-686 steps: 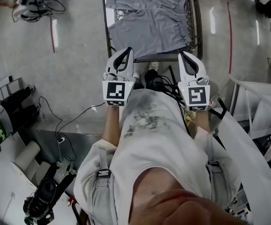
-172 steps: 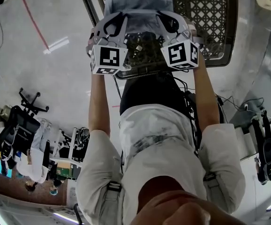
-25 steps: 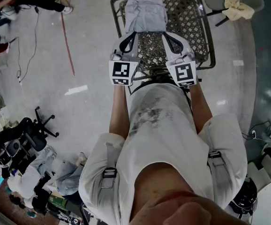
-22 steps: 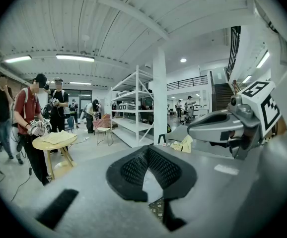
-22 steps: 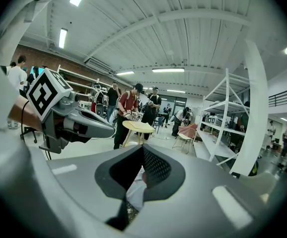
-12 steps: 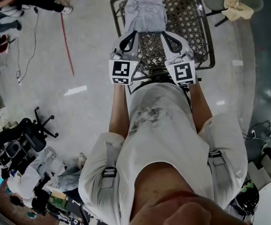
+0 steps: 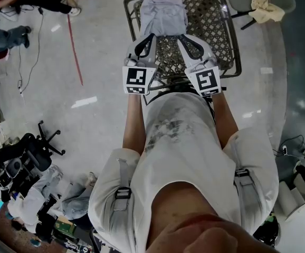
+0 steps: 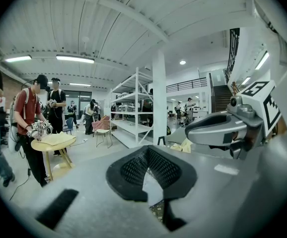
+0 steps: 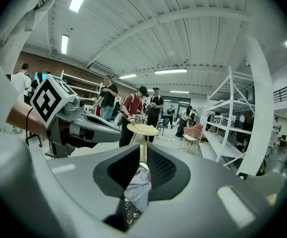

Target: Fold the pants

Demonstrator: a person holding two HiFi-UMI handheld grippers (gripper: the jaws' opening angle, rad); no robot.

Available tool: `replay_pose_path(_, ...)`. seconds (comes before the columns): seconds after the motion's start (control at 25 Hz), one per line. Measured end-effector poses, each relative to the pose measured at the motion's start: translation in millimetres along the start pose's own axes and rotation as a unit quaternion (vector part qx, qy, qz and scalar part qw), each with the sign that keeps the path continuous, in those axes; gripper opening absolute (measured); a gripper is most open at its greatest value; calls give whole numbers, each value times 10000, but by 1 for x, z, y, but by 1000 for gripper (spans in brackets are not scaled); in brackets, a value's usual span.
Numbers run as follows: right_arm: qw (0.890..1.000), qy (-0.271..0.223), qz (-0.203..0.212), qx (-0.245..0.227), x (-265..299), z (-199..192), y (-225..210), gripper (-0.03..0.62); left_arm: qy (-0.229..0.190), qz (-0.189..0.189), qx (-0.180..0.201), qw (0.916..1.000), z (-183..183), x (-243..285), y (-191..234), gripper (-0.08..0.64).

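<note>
Head view: soft, limp pants (image 7: 163, 16) at 12 o'clock, my left gripper (image 7: 149, 37) clamped on near edge, right gripper (image 7: 180, 38) just opening round it; I'd grab corners.

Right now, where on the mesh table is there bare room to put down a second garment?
The right half of the mesh table is bare, between the folded pants and the right rim. The far left is crowded: the pants lie there, close to the left and far rims.
</note>
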State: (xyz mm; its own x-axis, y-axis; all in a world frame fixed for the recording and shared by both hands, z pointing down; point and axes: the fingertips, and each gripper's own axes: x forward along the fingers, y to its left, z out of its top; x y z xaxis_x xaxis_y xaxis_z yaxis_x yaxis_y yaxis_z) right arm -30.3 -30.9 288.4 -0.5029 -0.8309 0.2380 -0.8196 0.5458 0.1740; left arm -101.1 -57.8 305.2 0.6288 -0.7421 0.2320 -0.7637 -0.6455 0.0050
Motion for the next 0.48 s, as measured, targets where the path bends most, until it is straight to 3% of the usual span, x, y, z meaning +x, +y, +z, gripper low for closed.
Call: replay_pose_path(0.48,10000,45,-39,-10,1,2,2,25,-19,-9,-6,10000,1,-4,0,5)
